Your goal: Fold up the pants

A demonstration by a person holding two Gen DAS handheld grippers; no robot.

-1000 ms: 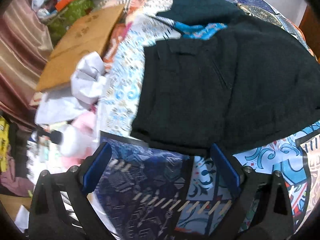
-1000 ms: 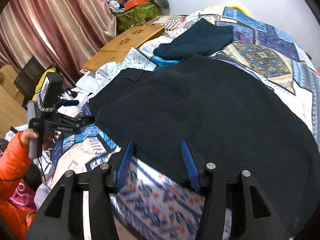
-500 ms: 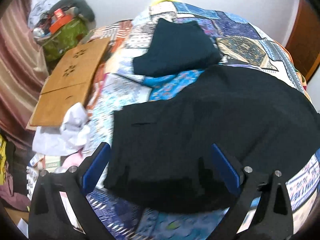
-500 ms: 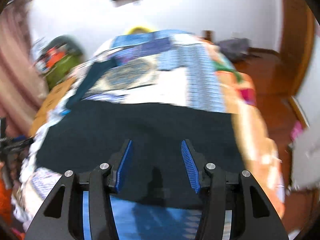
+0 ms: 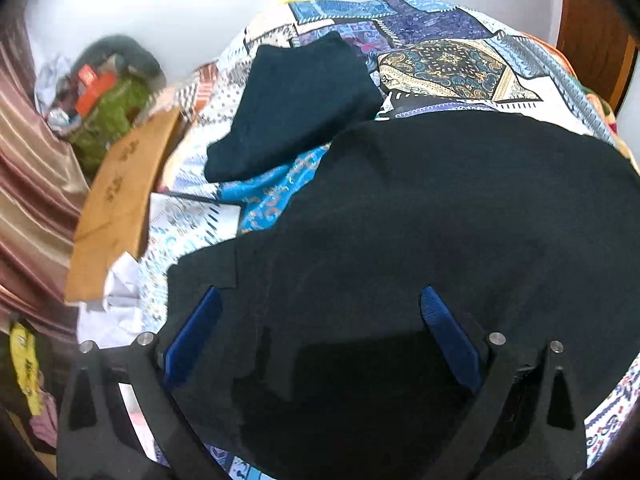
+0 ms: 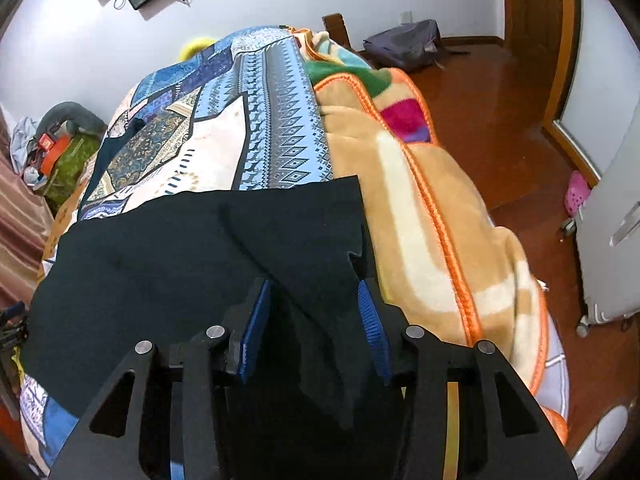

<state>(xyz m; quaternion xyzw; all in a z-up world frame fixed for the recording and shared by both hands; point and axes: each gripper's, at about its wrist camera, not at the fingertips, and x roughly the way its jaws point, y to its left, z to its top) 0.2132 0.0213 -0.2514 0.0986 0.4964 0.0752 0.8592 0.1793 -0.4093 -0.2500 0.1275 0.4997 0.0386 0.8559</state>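
Clearly the step in hand is taking hold of the two ends of the black pants (image 5: 420,208), which lie spread across the patterned bedspread (image 5: 440,60) on the bed, so that one end can be carried over the other. To do it well, each grip should, as I judge it, catch the full thickness of cloth near a corner, not a single layer, and both ends should rise together so the fabric does not drag or bunch on the cover.

At the left gripper (image 5: 320,336), the jaws stand wide apart with the waist end of the pants filling the space between them; nothing is pinched, and whether the blue pads touch the cloth I cannot tell. At the right gripper (image 6: 314,320), the jaws are also parted, more narrowly, and a raised ridge of the leg end runs between them toward the hem corner, which lies just beside the tan fleece blanket (image 6: 440,208). That ridge looks like the natural place to close on.

A second dark folded garment (image 5: 296,108) sits farther up the bed, apart from the pants, and a brown cardboard sheet (image 5: 120,200) leans at the bed's left side.
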